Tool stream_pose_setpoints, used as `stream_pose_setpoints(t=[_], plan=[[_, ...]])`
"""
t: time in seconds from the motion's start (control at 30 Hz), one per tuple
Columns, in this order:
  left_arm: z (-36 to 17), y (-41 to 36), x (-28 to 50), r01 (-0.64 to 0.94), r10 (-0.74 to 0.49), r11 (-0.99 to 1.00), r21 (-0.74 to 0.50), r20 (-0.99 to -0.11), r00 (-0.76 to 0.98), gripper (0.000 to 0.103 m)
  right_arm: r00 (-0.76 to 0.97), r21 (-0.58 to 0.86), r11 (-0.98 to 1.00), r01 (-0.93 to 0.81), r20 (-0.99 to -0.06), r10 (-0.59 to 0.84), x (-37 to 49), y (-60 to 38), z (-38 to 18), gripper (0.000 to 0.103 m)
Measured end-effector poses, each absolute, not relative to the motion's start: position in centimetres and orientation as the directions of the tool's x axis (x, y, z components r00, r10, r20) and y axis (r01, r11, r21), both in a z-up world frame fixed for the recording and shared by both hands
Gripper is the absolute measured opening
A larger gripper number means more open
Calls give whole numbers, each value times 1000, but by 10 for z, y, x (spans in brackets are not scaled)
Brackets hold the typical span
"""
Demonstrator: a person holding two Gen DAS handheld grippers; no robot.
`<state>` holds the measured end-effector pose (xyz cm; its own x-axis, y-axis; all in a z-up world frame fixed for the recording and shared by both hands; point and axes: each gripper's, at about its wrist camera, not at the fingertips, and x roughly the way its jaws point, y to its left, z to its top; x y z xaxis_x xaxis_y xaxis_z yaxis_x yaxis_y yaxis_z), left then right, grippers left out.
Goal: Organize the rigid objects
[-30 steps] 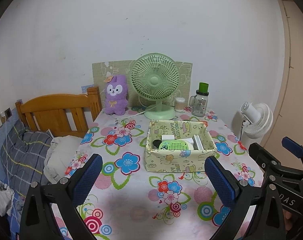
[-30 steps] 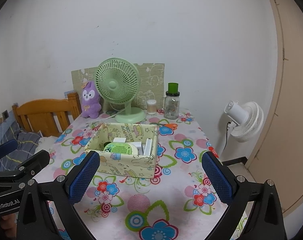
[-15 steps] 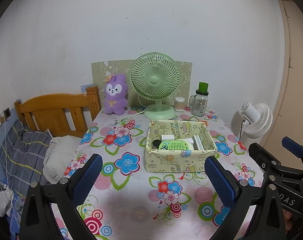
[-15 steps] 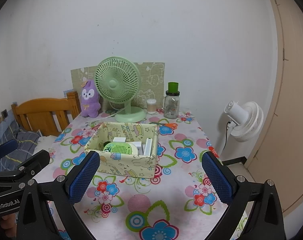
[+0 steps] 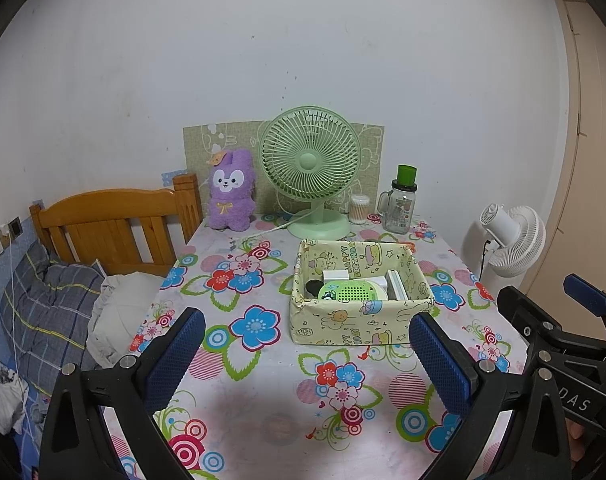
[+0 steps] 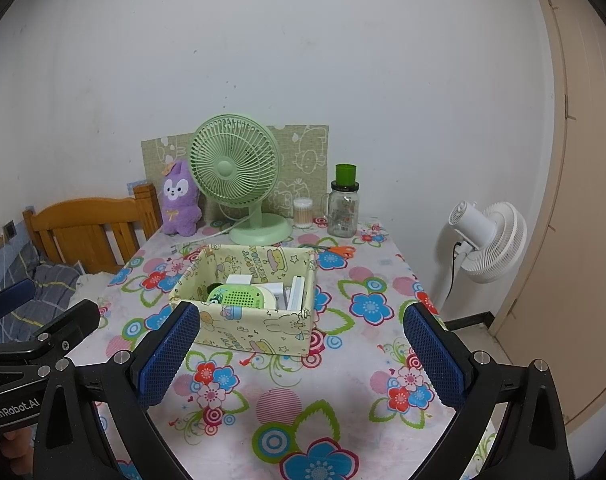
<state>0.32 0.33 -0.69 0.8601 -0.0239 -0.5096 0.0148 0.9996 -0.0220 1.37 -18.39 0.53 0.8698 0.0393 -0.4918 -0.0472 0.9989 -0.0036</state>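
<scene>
A table under a bright flower-print cloth (image 5: 259, 364) stands against a white wall; at its middle sits a pale yellow cartoon-print fabric box (image 5: 355, 326) holding a round green perforated gadget (image 5: 349, 291), white blocks and a small black piece; behind stand a green desk fan (image 5: 311, 168) and a clear jar with green lid (image 5: 402, 204); the left gripper (image 5: 307, 358) and right gripper (image 6: 299, 354) hover spread wide, empty.

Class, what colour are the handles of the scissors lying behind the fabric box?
Orange scissor handles, clearest in the right wrist view.

A home bedroom: wooden bed (image 5: 115, 224), plush rabbit (image 5: 229, 190), flowered table (image 5: 263, 360).
</scene>
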Motion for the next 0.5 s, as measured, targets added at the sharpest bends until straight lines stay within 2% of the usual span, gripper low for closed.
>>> stream_pose_setpoints(t=[0.5], plan=[[-6,5,2,15,-25,1000,-24,-514,857,103,869,-3,999,-42,-494,35,12,-183,6,103]])
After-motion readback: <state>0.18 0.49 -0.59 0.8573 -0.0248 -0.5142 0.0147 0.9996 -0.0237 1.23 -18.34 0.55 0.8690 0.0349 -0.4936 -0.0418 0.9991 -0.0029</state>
